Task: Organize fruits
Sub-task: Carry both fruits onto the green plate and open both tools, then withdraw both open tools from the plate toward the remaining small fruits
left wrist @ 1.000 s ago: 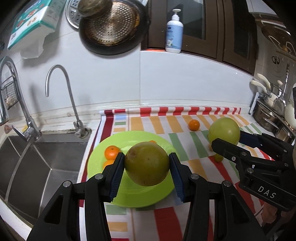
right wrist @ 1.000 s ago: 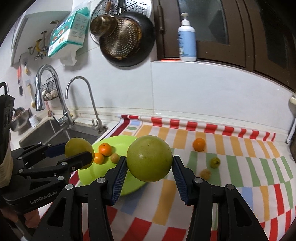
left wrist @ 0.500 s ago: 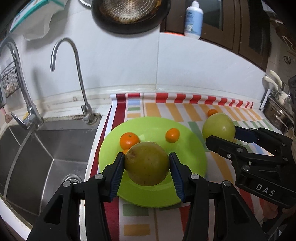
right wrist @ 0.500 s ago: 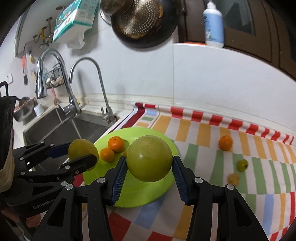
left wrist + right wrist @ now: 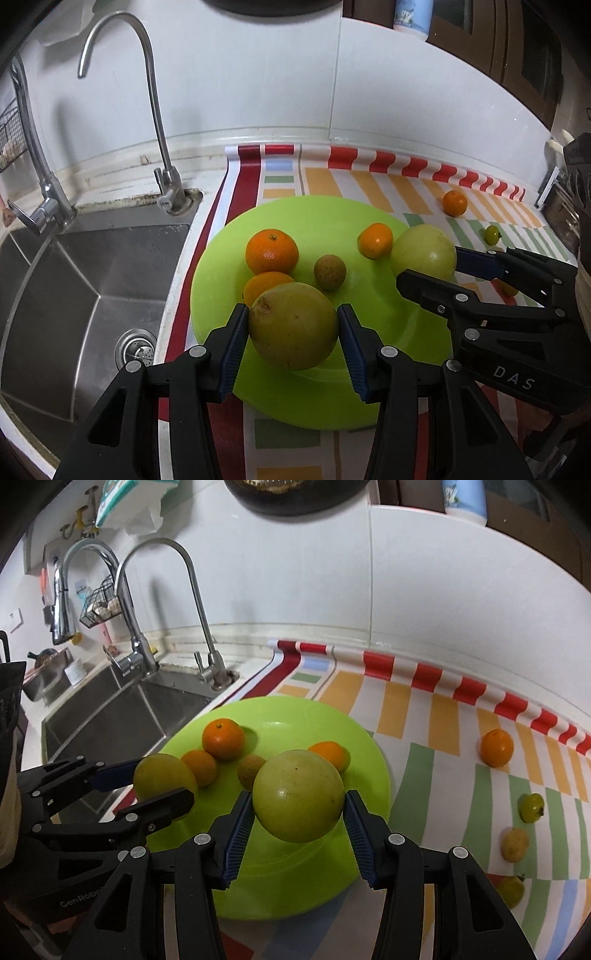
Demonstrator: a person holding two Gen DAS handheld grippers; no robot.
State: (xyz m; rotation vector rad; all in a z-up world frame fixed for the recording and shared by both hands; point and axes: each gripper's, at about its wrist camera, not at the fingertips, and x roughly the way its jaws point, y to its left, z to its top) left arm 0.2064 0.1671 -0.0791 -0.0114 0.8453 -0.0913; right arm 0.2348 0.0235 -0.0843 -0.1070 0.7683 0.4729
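Observation:
My left gripper is shut on a large yellow-green fruit with brown specks, held over the near side of a lime-green plate. My right gripper is shut on a similar smooth green fruit above the same plate. Each gripper shows in the other's view, side by side. On the plate lie three oranges, among them the biggest, and a small brown fruit.
On the striped cloth to the right lie an orange, a small green fruit and a yellowish one. A steel sink with a tap adjoins the plate on the left. A tiled wall stands behind.
Both grippers have come down and forward over the plate, each keeping hold of its fruit. The plate and its oranges now look larger and closer.

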